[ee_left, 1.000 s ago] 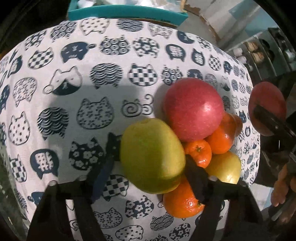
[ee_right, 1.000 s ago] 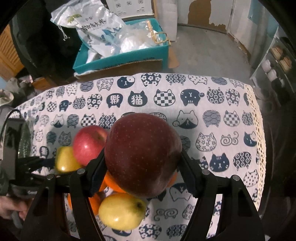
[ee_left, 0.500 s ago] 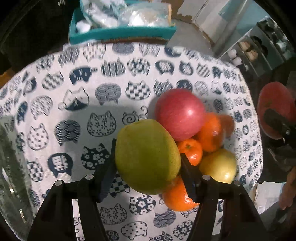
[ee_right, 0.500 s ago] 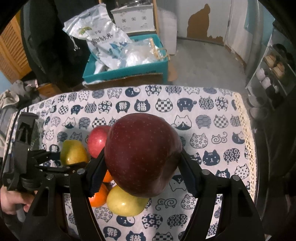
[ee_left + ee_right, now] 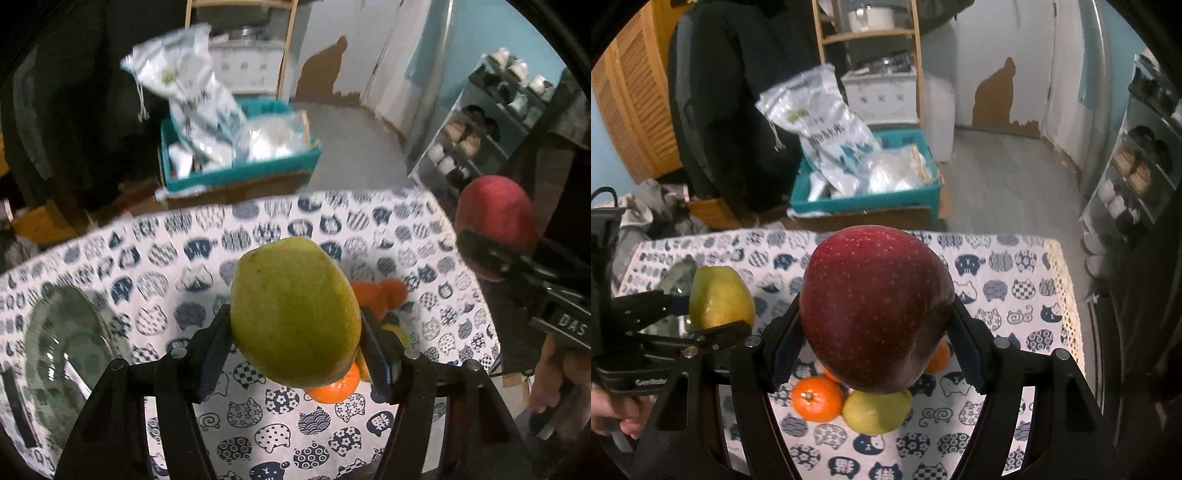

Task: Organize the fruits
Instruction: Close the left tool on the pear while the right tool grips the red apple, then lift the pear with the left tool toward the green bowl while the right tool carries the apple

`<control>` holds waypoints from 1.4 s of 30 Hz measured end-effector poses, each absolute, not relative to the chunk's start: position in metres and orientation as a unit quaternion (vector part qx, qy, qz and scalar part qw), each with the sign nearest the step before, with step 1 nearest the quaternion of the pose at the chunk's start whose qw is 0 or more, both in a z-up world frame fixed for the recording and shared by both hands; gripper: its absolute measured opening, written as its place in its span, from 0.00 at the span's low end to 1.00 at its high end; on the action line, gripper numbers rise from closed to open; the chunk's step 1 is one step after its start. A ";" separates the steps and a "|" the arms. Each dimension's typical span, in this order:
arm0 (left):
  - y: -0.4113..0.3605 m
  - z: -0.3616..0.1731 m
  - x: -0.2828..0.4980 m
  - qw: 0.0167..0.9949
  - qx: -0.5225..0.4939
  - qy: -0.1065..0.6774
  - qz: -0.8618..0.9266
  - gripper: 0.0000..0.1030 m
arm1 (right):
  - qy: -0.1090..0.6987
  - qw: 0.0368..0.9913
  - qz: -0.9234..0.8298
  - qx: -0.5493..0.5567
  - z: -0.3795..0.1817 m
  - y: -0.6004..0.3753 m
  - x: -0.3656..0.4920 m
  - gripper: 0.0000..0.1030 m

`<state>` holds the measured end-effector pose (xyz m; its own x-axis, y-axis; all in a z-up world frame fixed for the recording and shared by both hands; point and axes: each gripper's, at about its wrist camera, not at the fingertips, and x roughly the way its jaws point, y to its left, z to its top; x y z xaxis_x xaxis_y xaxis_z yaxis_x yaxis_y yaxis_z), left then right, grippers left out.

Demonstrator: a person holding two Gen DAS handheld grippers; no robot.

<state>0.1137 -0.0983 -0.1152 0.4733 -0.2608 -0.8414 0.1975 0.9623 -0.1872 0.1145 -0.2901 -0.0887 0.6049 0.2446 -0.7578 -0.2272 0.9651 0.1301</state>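
Glass plate point(image 5: 62, 354) at far left of tabletop point(image 5: 155, 258), cat-print cloth, nothing seen on it; likely drop spot for fruit, judging by task

L claw point(image 5: 295, 332): clenched on green pear point(image 5: 295, 310), pads pressing both flanks, about mid-width, fruit clear of cloth. Same pear seen from R cam at left point(image 5: 718, 297), just beside plate edge

Loose pile under/between both claws: orange point(image 5: 817, 398), yellow pear point(image 5: 875, 411), more oranges part hidden behind held fruit point(image 5: 380, 295). All on cloth, touching each other

R claw point(image 5: 875, 332): clenched on dark red apple point(image 5: 875, 306), approx half open, pads on both sides, apple held above pile. From L cam the apple sits far right point(image 5: 495, 229)

Step in hand (judgement): carry both fruits to plate. To do well: keep squeeze steady, pear skin is smooth + tapered so may slip if claw tilts; bring L in first since nearer plate, keep R well apart to avoid claws clashing; lower till fruit touches glass before release, else it rolls
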 end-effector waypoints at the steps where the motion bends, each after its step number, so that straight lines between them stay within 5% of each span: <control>1: -0.097 -0.107 0.110 0.863 -0.029 0.486 -0.134 0.65 | 0.421 0.897 0.133 0.013 -0.085 -0.290 0.113 0.70; 18: -0.067 -0.028 0.063 0.909 -0.020 0.390 -0.143 0.65 | 0.365 0.917 0.160 0.030 -0.027 -0.280 0.091 0.70; 42: 0.002 -0.019 0.038 0.920 -0.049 0.376 -0.102 0.65 | 0.356 0.906 0.231 -0.002 -0.012 -0.200 0.090 0.70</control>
<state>0.0380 0.0023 -0.0191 0.6971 -0.2244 -0.6810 0.1510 0.9744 -0.1666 0.0899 -0.1998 -0.0122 0.6409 0.4160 -0.6451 -0.4193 0.8937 0.1597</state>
